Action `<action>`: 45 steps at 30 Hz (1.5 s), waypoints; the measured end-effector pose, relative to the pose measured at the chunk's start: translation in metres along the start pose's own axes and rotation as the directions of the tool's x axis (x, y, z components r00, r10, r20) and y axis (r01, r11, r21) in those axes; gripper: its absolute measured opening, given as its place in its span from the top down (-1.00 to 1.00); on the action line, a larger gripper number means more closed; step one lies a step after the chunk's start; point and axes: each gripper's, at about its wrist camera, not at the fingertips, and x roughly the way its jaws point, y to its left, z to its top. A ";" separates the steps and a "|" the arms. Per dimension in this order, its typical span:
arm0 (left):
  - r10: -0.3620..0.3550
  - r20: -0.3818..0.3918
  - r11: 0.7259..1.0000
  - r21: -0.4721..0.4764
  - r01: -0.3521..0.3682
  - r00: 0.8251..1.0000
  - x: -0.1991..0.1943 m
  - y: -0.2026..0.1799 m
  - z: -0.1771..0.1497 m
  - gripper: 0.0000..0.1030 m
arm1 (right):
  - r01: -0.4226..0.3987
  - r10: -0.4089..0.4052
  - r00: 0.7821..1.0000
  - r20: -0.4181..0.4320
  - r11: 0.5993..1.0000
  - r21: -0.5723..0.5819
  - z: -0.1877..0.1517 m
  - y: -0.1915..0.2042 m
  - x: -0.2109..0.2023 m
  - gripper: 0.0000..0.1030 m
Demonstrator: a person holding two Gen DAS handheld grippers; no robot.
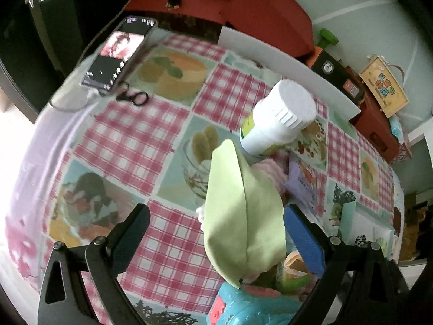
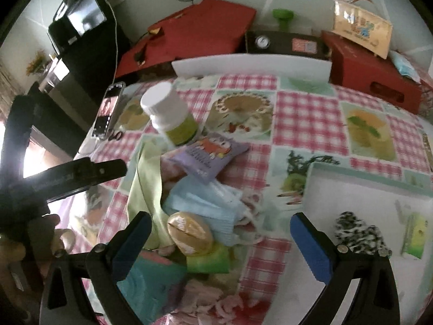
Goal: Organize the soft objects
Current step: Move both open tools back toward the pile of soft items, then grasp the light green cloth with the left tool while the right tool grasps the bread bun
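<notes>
A pale green cloth (image 1: 240, 216) stands up in a peak between the fingers of my left gripper (image 1: 219, 233), which is open and empty; the cloth lies near its right finger. The cloth also shows in the right wrist view (image 2: 143, 189), at the left of a pile with a light blue face mask (image 2: 205, 203), a wrapped bun (image 2: 189, 233), a purple snack packet (image 2: 208, 154) and a green sponge (image 2: 208, 260). My right gripper (image 2: 220, 241) is open and empty just above this pile. A black-and-white patterned soft item (image 2: 357, 233) lies in a white tray (image 2: 365, 189) at the right.
A white bottle with a green label (image 2: 170, 113) stands behind the pile on the checked tablecloth (image 2: 305, 119). A phone (image 1: 119, 54) and black scissors (image 1: 132, 96) lie far left. A turquoise toy (image 1: 243, 308) sits near the front edge. Red boxes (image 2: 373, 78) and a white board (image 2: 251, 65) line the back.
</notes>
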 end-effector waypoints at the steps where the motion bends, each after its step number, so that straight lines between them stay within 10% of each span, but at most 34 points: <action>1: -0.003 -0.011 1.000 -0.006 0.003 1.000 0.003 0.000 0.000 -0.92 | 0.001 -0.001 1.000 -0.010 1.000 0.002 0.000 0.002 0.003 -1.00; 18: -0.063 -0.084 0.997 -0.044 0.060 0.994 0.031 0.011 0.002 -0.92 | 0.022 -0.025 0.986 -0.165 1.000 -0.021 0.008 0.022 0.034 -0.97; 45: -0.150 -0.109 0.988 -0.045 0.146 0.983 0.043 0.009 0.002 -0.71 | 0.101 -0.069 0.945 -0.320 0.991 0.084 0.010 0.023 0.066 -0.23</action>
